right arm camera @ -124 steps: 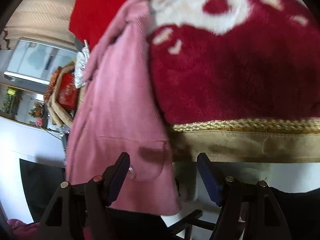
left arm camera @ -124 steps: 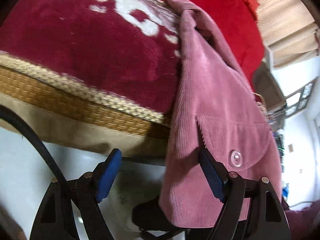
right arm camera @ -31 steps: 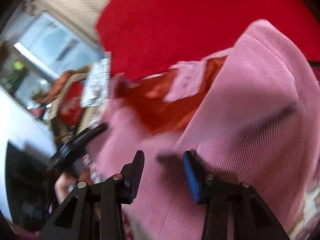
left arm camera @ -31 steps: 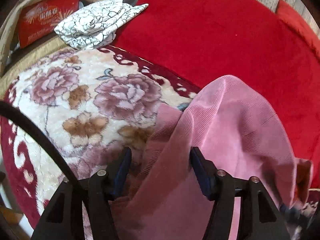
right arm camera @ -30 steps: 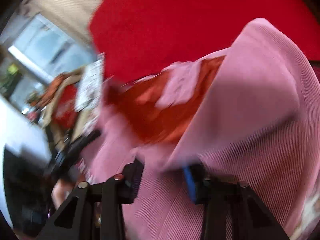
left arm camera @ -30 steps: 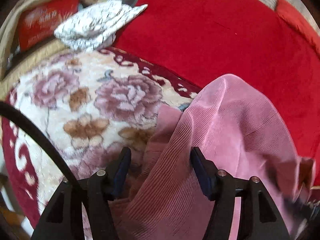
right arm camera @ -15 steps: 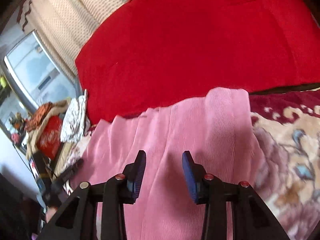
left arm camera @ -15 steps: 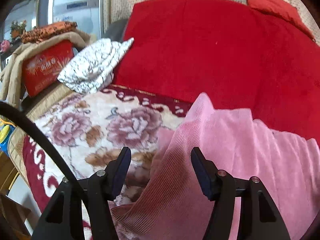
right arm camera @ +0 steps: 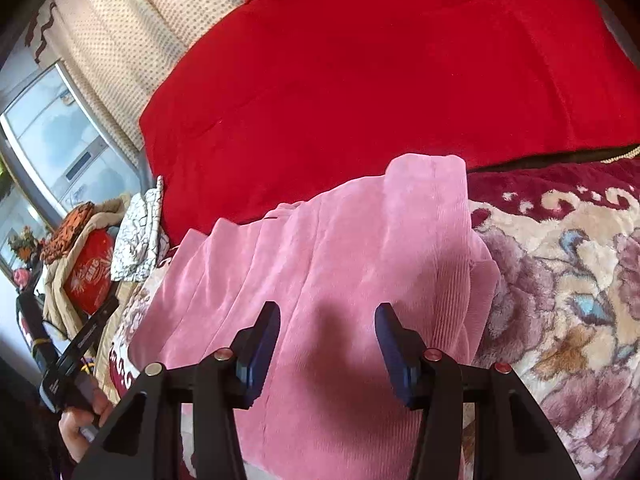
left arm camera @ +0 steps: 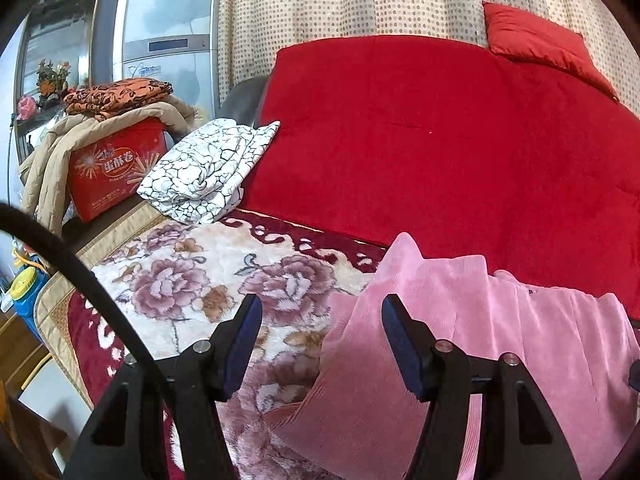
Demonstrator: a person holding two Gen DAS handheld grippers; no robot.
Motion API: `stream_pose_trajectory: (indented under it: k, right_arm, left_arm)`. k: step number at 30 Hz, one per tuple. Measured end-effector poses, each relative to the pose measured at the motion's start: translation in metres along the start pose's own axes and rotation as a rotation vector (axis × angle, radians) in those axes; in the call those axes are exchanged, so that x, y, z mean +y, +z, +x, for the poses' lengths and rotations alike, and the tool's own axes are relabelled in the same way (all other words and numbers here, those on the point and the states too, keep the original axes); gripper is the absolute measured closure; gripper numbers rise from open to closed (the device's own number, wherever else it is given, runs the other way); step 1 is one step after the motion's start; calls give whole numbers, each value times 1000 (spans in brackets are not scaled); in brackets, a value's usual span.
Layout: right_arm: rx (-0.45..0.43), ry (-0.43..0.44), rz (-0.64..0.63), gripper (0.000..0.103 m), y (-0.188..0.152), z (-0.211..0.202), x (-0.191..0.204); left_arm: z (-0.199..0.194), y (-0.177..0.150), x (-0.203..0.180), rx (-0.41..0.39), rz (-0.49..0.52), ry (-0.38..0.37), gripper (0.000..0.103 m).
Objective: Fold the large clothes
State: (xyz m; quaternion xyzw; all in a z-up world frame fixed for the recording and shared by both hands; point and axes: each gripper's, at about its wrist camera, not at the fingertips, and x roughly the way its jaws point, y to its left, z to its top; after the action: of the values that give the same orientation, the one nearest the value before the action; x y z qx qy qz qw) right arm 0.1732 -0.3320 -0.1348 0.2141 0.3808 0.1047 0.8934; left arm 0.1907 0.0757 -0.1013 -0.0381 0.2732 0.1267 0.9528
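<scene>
A pink corduroy garment point(right arm camera: 352, 280) lies folded over on the flowered blanket point(left arm camera: 192, 276), its far edge against the red backrest. It also shows in the left wrist view point(left arm camera: 460, 340), at the lower right. My left gripper point(left arm camera: 320, 344) is open and empty, above the garment's left edge. My right gripper point(right arm camera: 326, 344) is open and empty, above the middle of the garment. Neither gripper touches the cloth.
A red cushioned backrest point(left arm camera: 440, 140) rises behind the blanket, with a red pillow point(left arm camera: 540, 44) on top. A folded white crackle-print cloth point(left arm camera: 204, 172), a red box point(left arm camera: 112, 168) and a tan coat point(left arm camera: 60, 152) sit at the left end. The other hand-held gripper point(right arm camera: 64, 364) shows lower left.
Both grippers have let go of the pink garment and drawn back and up. The garment, lifted a second ago, now lies flat on the blanket.
</scene>
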Motion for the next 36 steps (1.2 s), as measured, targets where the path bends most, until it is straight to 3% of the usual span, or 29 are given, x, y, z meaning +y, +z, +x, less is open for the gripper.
stream_pose_trajectory:
  k: [3, 5, 15, 21, 25, 29, 31, 33, 36]
  right_arm:
    - [29, -20, 27, 50, 4, 15, -11]
    - [101, -48, 52, 50, 2, 37, -22]
    - [-2, -80, 20, 50, 27, 31, -8]
    - [80, -104, 118, 50, 40, 71, -34]
    - [52, -101, 108, 49, 46, 65, -23]
    - [-23, -132, 88, 49, 49, 54, -18]
    - [-9, -136, 126, 49, 47, 57, -26]
    - [49, -140, 152, 50, 43, 70, -36]
    - [35, -139, 118, 50, 42, 65, -30]
  left_arm:
    - [4, -1, 0, 12, 0, -2, 39]
    - [5, -2, 0, 12, 3, 3, 39]
    - [20, -10, 4, 41, 16, 26, 39]
    - [32, -13, 3, 68, 28, 40, 39]
    - [49, -18, 8, 138, 21, 39, 39]
    - [80, -31, 13, 264, 40, 65, 39]
    - [95, -39, 12, 322, 65, 45, 38]
    - [97, -40, 17, 330, 43, 31, 36]
    - [88, -36, 21, 324, 35, 34, 36]
